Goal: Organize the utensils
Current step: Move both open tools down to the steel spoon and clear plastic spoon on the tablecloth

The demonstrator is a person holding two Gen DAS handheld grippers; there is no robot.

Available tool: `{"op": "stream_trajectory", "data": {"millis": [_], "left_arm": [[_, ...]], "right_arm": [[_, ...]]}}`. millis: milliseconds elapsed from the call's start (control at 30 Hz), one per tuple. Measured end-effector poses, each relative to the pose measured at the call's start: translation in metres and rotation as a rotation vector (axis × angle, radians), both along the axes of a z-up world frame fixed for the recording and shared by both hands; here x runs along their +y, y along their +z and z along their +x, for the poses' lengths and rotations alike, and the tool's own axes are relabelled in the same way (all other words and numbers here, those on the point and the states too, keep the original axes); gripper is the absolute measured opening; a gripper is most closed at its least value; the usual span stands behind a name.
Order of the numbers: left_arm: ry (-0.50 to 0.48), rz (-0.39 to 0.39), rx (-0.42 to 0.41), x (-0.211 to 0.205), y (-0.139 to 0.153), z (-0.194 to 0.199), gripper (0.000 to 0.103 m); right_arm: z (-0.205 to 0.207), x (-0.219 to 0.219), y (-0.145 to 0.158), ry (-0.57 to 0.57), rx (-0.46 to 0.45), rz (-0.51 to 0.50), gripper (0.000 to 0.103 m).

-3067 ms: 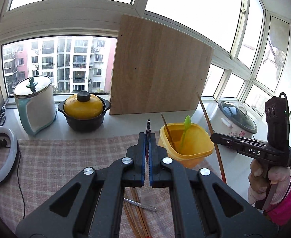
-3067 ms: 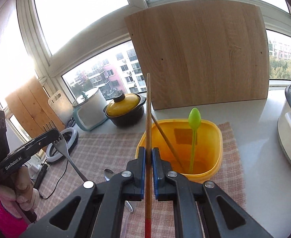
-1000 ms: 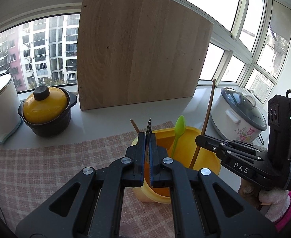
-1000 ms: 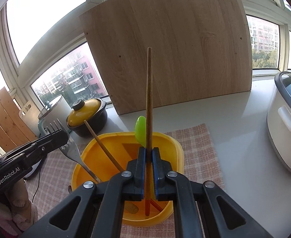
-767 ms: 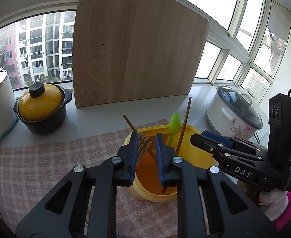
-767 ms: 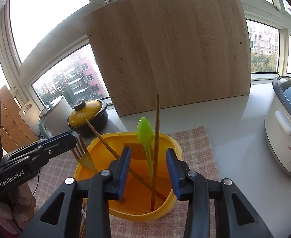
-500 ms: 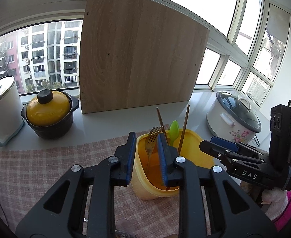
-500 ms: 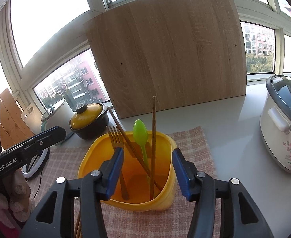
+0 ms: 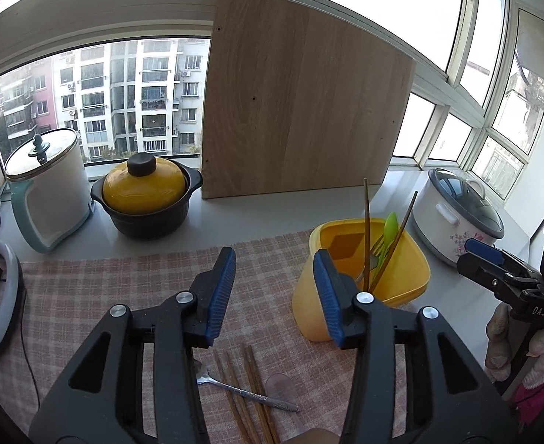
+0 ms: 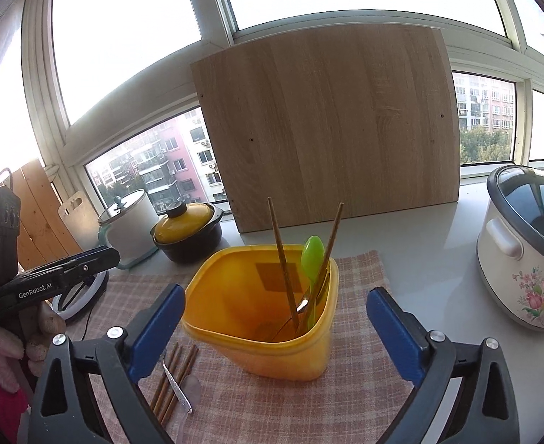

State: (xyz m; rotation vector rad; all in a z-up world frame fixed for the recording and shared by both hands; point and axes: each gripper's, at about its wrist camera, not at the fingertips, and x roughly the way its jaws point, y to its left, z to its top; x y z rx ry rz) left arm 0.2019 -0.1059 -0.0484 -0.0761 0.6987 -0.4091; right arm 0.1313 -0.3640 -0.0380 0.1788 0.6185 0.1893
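Both your tools are opening and hold nothing: the left tool and the right tool face the yellow container on the bench.

Bright daylight from blown-out windows (fisheye-bent edges), sharp focus, soft shadows

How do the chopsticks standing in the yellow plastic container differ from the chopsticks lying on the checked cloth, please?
The two brown wooden chopsticks in the yellow plastic container stand steeply, leaning apart; the brown chopsticks on the checked cloth lie flat, bunched side by side. The standing pair shares the container with a green spoon; a metal utensil lies across the flat ones. Both sets are slim brown sticks, and neither gripper touches them.
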Motion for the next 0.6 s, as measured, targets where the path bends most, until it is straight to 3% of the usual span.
{"op": "stream_trajectory", "data": {"millis": [267, 500, 600], "left_arm": [[0.032, 0.029, 0.092, 0.040, -0.026, -0.021, 0.044], [0.080, 0.008, 0.176, 0.074, -0.056, -0.032, 0.044], [0.100, -0.017, 0.220, 0.087, -0.071, -0.032, 0.044]], "right_arm": [[-0.022, 0.014, -0.003, 0.077, 0.007, -0.033, 0.103], [-0.034, 0.023, -0.024, 0.126, 0.088, -0.004, 0.103], [-0.035, 0.027, -0.039, 0.145, 0.141, 0.022, 0.098]]}}
